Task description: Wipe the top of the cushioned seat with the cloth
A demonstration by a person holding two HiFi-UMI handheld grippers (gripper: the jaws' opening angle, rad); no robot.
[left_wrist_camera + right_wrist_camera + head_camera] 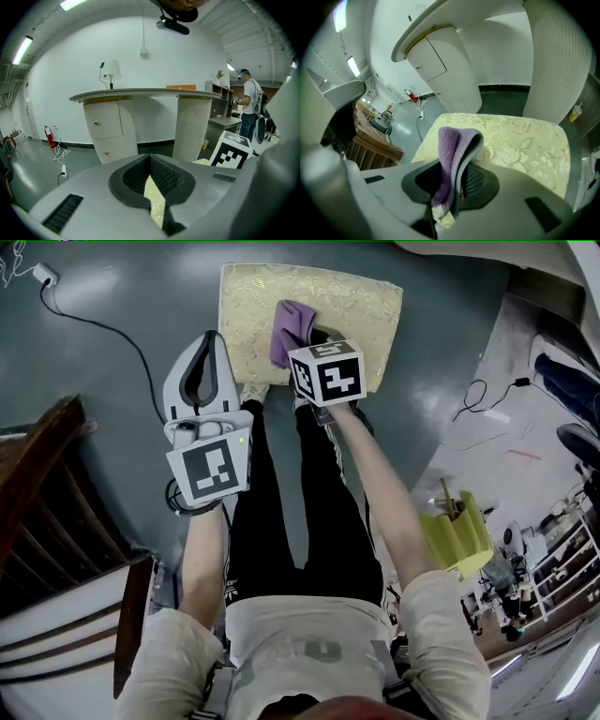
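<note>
— Any writing to read here?
— None. The left cube [210,472] and right cube [327,372] bear only black-and-white square markers, no letters. The grey print on the near shirt [309,634] is too blurred to read.

cloth [447,154]: fuzzy terry pile | cushioned seat [525,140]: glossy brocade fabric | floor [122,296]: smooth, shiny

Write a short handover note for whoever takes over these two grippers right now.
Right gripper: shut on the purple cloth, over the near left part of the cushioned seat.
Left gripper: shut, empty, held beside the seat's near left corner.
Done: cloth is gripped and at the seat; how much is already wiped cannot be told.
Left: wipe across the whole top.
</note>
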